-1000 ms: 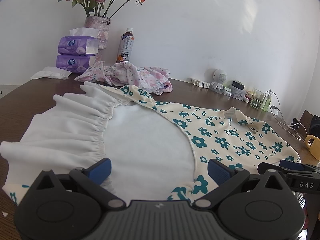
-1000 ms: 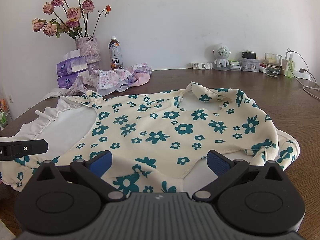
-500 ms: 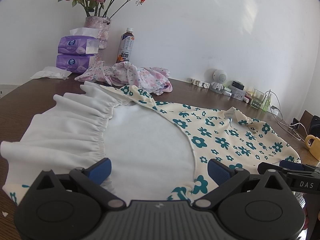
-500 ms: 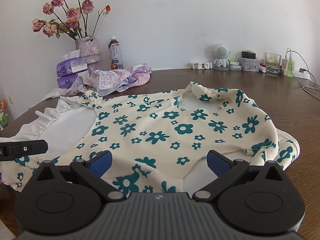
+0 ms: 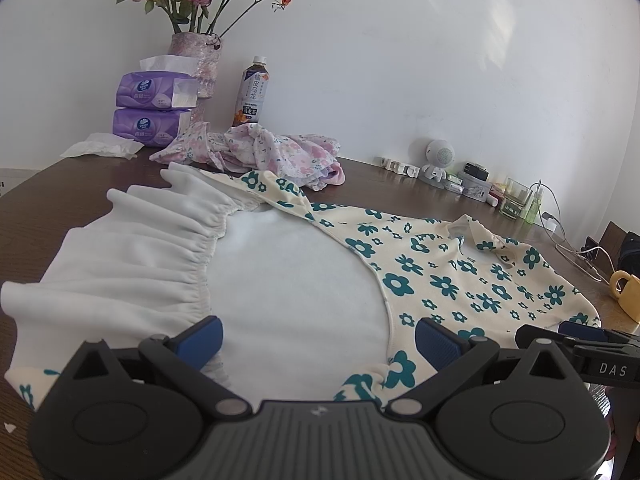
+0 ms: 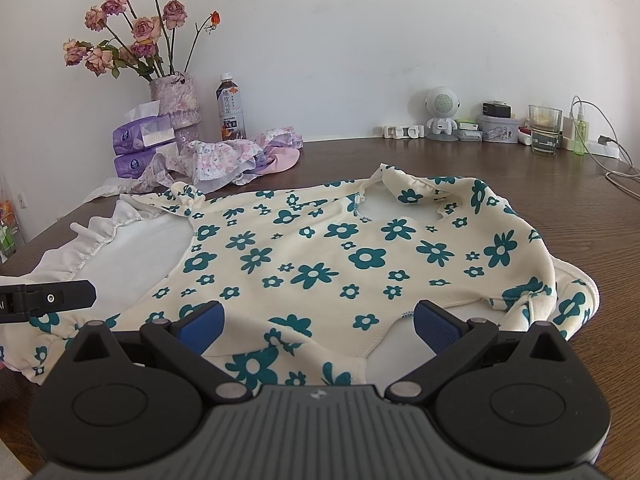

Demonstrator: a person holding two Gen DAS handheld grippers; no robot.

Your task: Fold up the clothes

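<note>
Hovering released, both grippers (image 5: 318, 338) (image 6: 318, 322) hold nothing; floral dress (image 6: 340, 256) looks maybe half-folded, pink garment (image 6: 240, 156) upper left untouched.

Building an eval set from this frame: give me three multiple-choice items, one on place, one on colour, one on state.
1. Where is the drink bottle?
A. right of the vase, at the wall
B. on the floral dress
C. beside the yellow mug

2. Flower print colour on the dress?
A. red
B. teal
C. black

3. State of both tools?
A. both shut on cloth
B. one open, one shut
C. both open

Answers: 1 A, it stands by the vase at the table's back edge. 2 B, teal flowers on cream. 3 C, the left tool and right tool show wide gaps, gripping nothing.
</note>
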